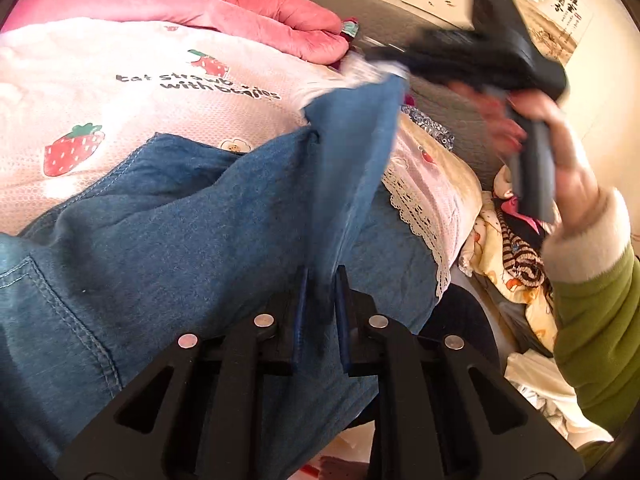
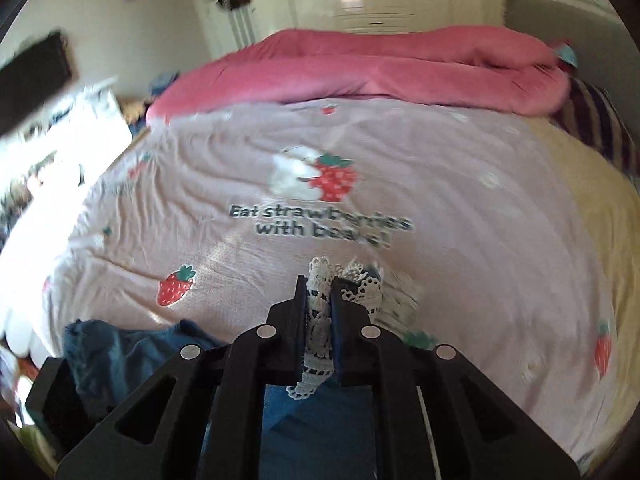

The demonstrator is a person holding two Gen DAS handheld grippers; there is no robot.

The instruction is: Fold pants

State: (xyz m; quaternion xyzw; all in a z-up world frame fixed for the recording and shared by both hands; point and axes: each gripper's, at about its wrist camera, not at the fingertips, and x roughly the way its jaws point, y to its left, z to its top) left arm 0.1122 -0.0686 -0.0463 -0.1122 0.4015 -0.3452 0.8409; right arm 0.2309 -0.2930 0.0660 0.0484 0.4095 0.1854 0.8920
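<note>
- two grippers both grip the same garment, a pair of blue denim pants (image 1: 168,216) that lies on a pink strawberry bedspread (image 1: 100,92) with dark lettering printed on it.
- to the left of the lettering, the pants spread wide over the near part of the bedspread, with a stitched seam showing at the near left.
- below the lettering, the left gripper (image 1: 320,300) has its jaws drawn narrow, pinching a raised fold of the denim that climbs up and to the right as a taut blue strip.
- beyond the lettering, a rolled pink quilt (image 1: 248,12) lies across the far side of the bed.
- right of the lettering in the left wrist view, the strip ends at the right gripper (image 1: 386,62), a blurred black tool, where a bit of white trim shows at the tip.
- in the right wrist view, the right gripper (image 2: 319,300) sits just below the lettering with its jaws nearly closed on the white lace hem (image 2: 318,320) of the pants; blue denim hangs beneath the jaws.
- farther right of the lettering, the person's hand (image 1: 560,152) wraps the tool's handle, with a cream cuff and a green sleeve (image 1: 600,320) behind it.
- past the bedspread's lace-edged right border, a heap of patterned clothes (image 1: 516,252) lies lower down.
</note>
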